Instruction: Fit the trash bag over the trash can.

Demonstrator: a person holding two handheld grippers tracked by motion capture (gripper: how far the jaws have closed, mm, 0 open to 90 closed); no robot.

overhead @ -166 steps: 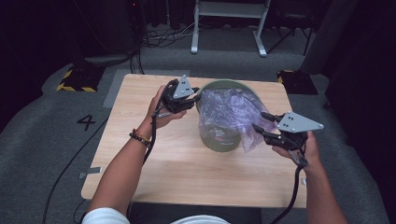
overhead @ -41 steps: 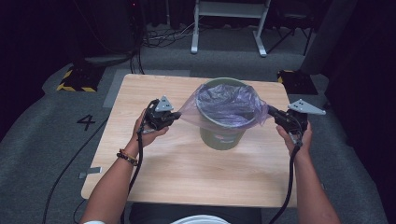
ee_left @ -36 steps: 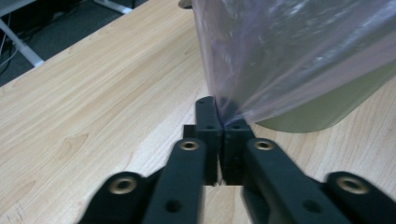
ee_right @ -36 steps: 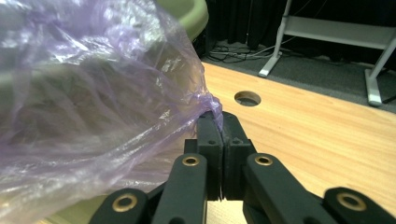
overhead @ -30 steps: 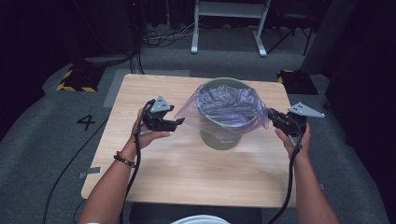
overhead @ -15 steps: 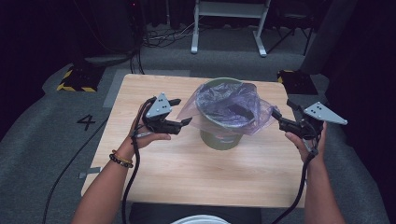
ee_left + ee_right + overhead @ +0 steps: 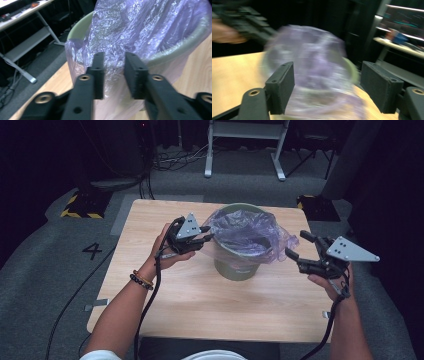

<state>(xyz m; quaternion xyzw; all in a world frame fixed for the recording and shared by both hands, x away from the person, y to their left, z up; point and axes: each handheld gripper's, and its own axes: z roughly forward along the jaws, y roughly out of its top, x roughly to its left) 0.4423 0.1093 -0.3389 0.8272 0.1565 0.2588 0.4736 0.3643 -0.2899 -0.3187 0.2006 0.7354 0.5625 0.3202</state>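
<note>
The left gripper point(image 7: 206, 235) is hovering at the left rim of the bin point(image 7: 240, 265), which is standing near the middle of the table point(image 7: 165, 290). Its jaws have just been closing and are now standing narrow, a small gap between the pads, with the purple bag point(image 7: 140, 32) just ahead of them; whether film is lying between them I cannot tell. The bag is lining the bin and spilling over its rim, bunched toward the right. The right gripper point(image 7: 296, 248) is hanging just beside that loose edge, clear of it. Its jaws have just been opening and are standing wide, nothing between them.
</note>
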